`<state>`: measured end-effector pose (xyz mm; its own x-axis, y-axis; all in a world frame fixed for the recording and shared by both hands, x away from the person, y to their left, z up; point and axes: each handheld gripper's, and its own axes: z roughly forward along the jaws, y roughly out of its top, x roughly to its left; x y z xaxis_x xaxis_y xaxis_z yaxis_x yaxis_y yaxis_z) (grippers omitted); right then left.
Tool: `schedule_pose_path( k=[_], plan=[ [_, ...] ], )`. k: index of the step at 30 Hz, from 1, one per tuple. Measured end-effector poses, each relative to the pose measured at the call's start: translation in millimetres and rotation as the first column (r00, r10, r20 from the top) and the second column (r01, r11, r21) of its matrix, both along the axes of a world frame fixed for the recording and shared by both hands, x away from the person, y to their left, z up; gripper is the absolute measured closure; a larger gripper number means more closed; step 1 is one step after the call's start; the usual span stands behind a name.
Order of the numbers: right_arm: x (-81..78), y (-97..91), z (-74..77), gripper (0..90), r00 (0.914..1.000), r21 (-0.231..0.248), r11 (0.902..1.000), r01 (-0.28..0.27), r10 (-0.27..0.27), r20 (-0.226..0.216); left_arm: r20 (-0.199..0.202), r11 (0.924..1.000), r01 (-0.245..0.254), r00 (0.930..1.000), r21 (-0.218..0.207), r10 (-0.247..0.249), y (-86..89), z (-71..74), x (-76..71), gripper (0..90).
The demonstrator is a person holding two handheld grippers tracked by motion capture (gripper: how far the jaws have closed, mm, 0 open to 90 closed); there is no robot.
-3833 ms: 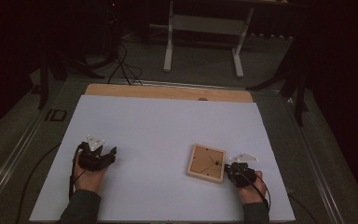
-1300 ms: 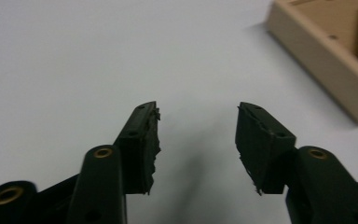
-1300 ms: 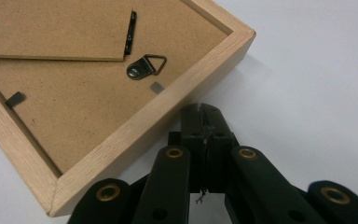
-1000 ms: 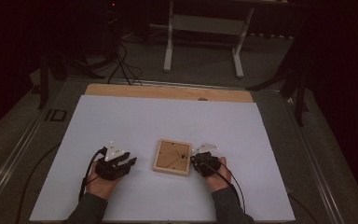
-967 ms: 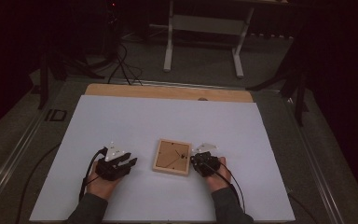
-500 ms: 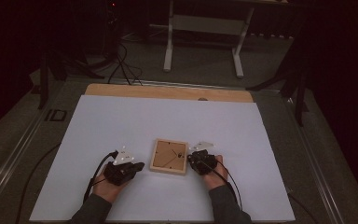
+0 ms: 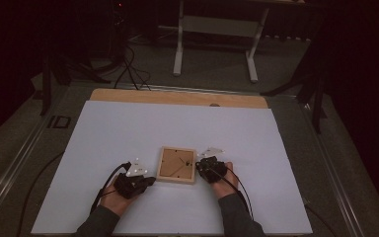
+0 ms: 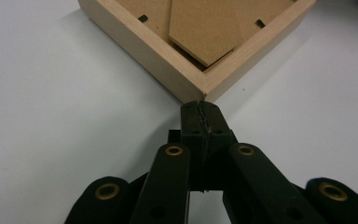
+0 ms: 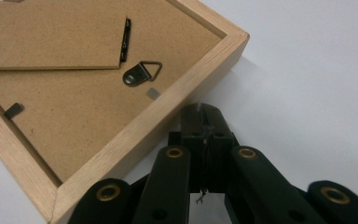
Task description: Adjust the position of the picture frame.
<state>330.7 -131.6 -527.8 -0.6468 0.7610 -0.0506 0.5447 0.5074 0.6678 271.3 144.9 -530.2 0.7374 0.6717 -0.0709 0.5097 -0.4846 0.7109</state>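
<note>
A square wooden picture frame (image 7: 176, 164) lies back-side up on the white sheet, showing its brown backing board and a small metal hanger (image 9: 142, 73). My left gripper (image 7: 149, 180) is shut with nothing between its jaws. In the left gripper view its tip (image 8: 200, 105) sits right at the frame's (image 8: 168, 60) near corner; I cannot tell if it touches. My right gripper (image 7: 200, 167) is also shut and holds nothing. Its tip (image 9: 200, 108) rests beside the right edge of the frame (image 9: 74, 112).
The white sheet (image 7: 177, 123) covers most of the table, with a bare wooden strip (image 7: 177, 97) along the far edge. Beyond the table stand white desk legs (image 7: 212, 44) and floor cables (image 7: 123, 64). Black cables trail back from both grippers.
The frame was slid left from the right side to the middle. Over the last second my left gripper moved right to the frame's corner and its jaws shut. The right gripper stayed beside the frame.
</note>
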Motion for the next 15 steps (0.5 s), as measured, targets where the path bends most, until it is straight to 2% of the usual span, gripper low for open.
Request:
schedule_pose_path(
  k=[11, 15],
  plan=[
    [0.7, 4.9, -0.2, 89.3, 1.0, 0.0, 1.0, 0.004, -0.004, -0.009, 0.002, 0.9999, -0.006, 1.0, 0.01, 0.006, -0.2, 0.1, -0.6, 89.3],
    [-10.7, 3.7, 0.6, 88.2, 0.9995, -0.02, 0.9994, -0.028, 0.028, -0.011, 0.009, 0.9997, -0.015, 0.9999, 0.017, 0.015, -1.2, 0.0, -1.4, 89.0]
  ],
)
